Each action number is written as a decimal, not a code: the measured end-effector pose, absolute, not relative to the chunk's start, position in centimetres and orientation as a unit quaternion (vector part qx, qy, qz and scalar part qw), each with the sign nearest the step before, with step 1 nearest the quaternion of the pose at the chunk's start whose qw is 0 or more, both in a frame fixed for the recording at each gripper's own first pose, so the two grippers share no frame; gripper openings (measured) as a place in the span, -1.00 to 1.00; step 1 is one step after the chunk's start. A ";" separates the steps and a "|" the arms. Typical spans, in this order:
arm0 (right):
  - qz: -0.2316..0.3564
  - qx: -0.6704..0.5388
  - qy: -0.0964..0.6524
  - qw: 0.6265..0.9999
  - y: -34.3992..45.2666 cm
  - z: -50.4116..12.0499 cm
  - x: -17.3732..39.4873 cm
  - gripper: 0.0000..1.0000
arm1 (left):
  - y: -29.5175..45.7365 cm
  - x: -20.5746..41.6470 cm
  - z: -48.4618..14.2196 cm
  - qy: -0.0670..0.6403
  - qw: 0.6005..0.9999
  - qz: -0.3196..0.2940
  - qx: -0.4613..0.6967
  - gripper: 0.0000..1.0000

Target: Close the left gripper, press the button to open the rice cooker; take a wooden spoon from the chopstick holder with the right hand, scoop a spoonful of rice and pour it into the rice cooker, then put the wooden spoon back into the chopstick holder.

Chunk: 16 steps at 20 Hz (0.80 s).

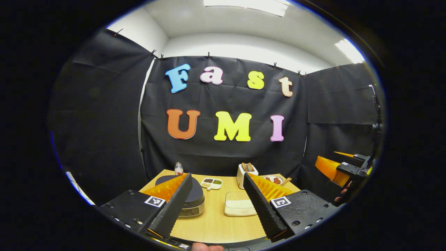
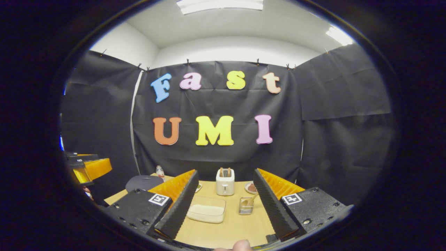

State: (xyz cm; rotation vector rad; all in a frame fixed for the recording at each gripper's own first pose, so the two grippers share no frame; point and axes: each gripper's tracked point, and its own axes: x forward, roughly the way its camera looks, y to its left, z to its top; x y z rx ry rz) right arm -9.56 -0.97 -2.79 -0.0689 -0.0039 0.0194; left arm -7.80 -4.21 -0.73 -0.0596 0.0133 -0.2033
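The rice cooker (image 1: 190, 197), with a dark lid that is down, sits at the left of the wooden table (image 1: 216, 223). It is partly behind the left finger of my left gripper (image 1: 217, 176), which hangs open above the table's near edge. A clear box of white rice (image 2: 207, 212) lies mid-table. Just right of it stands a metal chopstick holder (image 2: 246, 206) with the wooden spoon (image 2: 251, 200) leaning in it. My right gripper (image 2: 225, 172) is open and empty, held back from the box and the holder. The rice cooker (image 2: 143, 182) is at far left in the right gripper view.
A white toaster (image 2: 225, 181) stands at the back of the table, with a small plate of food (image 2: 251, 188) to its right. A little bottle (image 1: 178, 168) and a divided seasoning dish (image 1: 211, 183) sit behind the cooker. Black cloth walls close in the booth.
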 end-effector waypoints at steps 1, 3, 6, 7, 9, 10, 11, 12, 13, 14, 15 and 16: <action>0.014 -0.030 -0.001 0.999 -0.6 -3.0 -9.7 1.00 | -4.0 -7.8 -0.8 0.006 0.995 -0.097 -0.030 0.89; 0.016 -0.029 -0.003 0.999 -0.4 -2.9 -9.5 1.00 | -3.5 -7.9 -0.5 0.002 0.995 -0.091 -0.029 0.89; 0.019 -0.025 0.003 1.000 -0.1 -3.3 -9.3 1.00 | -3.0 -7.8 -0.4 0.002 0.996 -0.081 -0.024 0.89; 0.019 -0.025 0.001 1.000 -0.1 -3.1 -9.2 1.00 | -3.0 -7.8 -0.1 -0.002 0.997 -0.080 -0.022 0.89; 0.016 -0.026 0.000 1.000 -0.3 -3.1 -9.1 0.94 | -2.9 -7.6 -0.1 -0.007 0.997 -0.078 -0.015 0.89; 0.015 -0.023 0.002 1.000 -0.3 -3.2 -9.0 0.94 | -3.0 -7.5 -0.1 -0.007 0.997 -0.078 -0.012 0.89; 0.016 -0.021 0.004 1.000 -0.2 -3.4 -8.9 0.94 | -3.0 -7.5 -0.2 -0.007 0.997 -0.077 -0.009 0.89; 0.016 -0.020 0.005 1.000 -0.1 -3.4 -8.9 0.94 | -2.9 -7.5 -0.1 -0.008 0.997 -0.077 -0.007 0.89; 0.018 -0.022 0.004 1.000 0.0 -3.4 -8.8 0.94 | -2.8 -7.5 0.1 -0.012 0.997 -0.075 -0.006 0.89; 0.020 -0.024 0.003 1.000 0.1 -3.3 -8.7 0.94 | -2.8 -7.4 0.2 -0.012 0.997 -0.074 -0.004 0.89; 0.023 -0.026 0.003 0.999 0.3 -3.4 -8.7 0.94 | -2.8 -7.4 0.1 -0.012 0.997 -0.072 -0.004 0.89; 0.026 -0.027 0.004 0.999 0.6 -3.5 -8.7 0.94 | -2.7 -7.4 0.1 -0.010 0.997 -0.070 -0.003 0.89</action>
